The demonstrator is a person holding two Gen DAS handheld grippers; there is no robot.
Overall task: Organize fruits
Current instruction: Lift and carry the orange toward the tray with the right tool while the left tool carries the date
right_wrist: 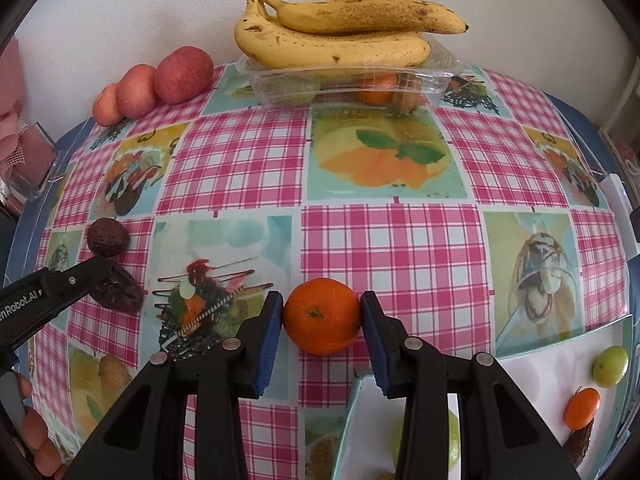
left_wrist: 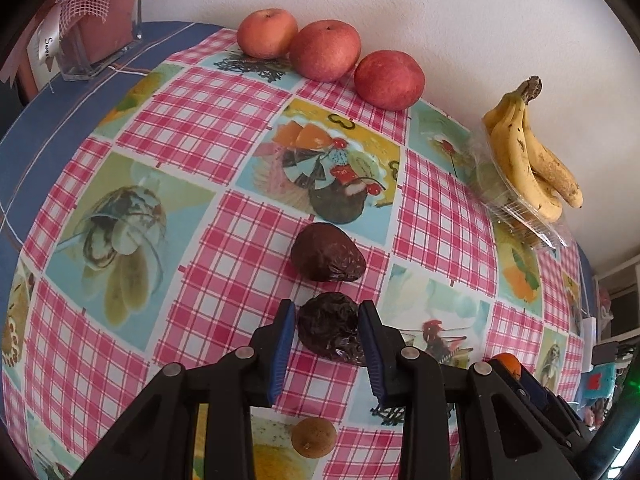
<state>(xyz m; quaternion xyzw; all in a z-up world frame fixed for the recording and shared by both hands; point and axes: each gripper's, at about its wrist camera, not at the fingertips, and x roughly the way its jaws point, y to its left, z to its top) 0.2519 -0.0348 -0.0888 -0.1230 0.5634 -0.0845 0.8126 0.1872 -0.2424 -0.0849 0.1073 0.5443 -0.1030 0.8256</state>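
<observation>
Checked tablecloth (right_wrist: 392, 248) covers table. Bananas (right_wrist: 336, 36) lie on clear plastic tray (right_wrist: 348, 80) at far edge by wall; three apples (left_wrist: 328, 50) line same edge. White plate (right_wrist: 532, 376) sits at near right corner with small green fruit (right_wrist: 610, 365) on it. My right gripper (right_wrist: 322, 320) pinches orange (right_wrist: 322, 316) just beyond plate. My left gripper (left_wrist: 327, 332) brackets wrinkled dark fruit (left_wrist: 330, 326) mid-table; can't tell whether pads touch. Second dark fruit (left_wrist: 326, 253) lies just beyond.

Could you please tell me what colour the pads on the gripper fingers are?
Blue pads on black fingers, clearest in the right wrist view.
</observation>
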